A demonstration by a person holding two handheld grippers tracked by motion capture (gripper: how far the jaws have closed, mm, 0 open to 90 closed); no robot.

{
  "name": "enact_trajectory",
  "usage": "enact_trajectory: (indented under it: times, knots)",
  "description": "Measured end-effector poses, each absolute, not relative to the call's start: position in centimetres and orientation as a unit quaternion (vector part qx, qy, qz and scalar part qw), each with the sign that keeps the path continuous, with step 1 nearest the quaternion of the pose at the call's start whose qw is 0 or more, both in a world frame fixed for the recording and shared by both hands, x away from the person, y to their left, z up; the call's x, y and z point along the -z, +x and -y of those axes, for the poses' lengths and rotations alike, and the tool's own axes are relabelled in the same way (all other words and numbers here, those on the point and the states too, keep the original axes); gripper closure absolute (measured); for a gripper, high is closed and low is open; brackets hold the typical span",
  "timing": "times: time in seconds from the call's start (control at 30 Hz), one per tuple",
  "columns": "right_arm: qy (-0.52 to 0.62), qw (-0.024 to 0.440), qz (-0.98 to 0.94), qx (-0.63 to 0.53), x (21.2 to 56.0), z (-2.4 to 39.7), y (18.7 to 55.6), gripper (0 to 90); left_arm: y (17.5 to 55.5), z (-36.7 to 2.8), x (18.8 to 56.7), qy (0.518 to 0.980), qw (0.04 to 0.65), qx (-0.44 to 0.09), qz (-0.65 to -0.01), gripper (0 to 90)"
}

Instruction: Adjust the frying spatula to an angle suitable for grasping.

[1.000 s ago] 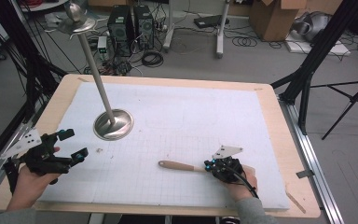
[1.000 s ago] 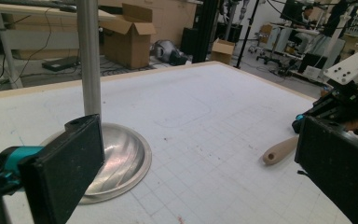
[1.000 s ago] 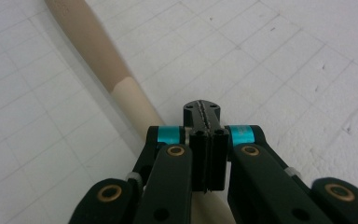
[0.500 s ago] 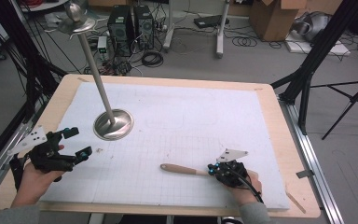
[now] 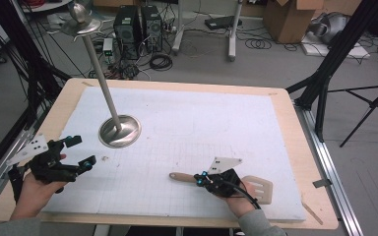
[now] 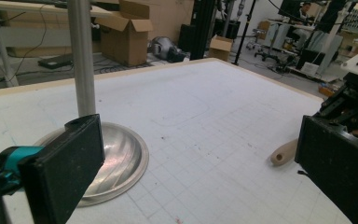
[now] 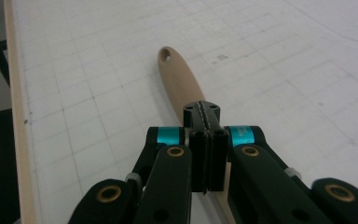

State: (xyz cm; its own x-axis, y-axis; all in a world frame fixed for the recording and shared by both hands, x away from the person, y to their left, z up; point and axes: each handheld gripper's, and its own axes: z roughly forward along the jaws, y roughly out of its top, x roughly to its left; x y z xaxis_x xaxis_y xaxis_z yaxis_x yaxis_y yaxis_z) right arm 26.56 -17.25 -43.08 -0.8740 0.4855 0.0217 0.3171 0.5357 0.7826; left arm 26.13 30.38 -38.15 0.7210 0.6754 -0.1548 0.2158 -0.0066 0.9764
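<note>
Wooden spatula [image 5: 216,179]: lying near-right of metal stand base [image 5: 120,131].
Right gripper [image 5: 204,178]: jaws clamped on its handle.
Left gripper [image 5: 78,151]: jaws wide, holding nothing, left of base.

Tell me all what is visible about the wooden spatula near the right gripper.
The wooden spatula looks like pale, plain wood. It has a rounded handle with a small hole near its end, and a flat, wide blade with slots. It lies flat on the white gridded mat, near the table's front edge, with the handle pointing toward the left gripper. The right gripper is shut on its handle; the jaws stand closed above the wood in the right gripper view.
</note>
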Motion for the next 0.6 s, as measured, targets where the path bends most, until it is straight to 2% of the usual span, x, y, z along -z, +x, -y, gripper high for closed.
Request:
enact_trajectory:
  times: [0.6]
  knots:
    - [0.176, 0.075, -0.889, -0.415, 44.4, 12.3, 27.1, 90.0, 24.2, -32.1, 38.3, 0.678, 0.618, -0.201, -0.344, 1.9]
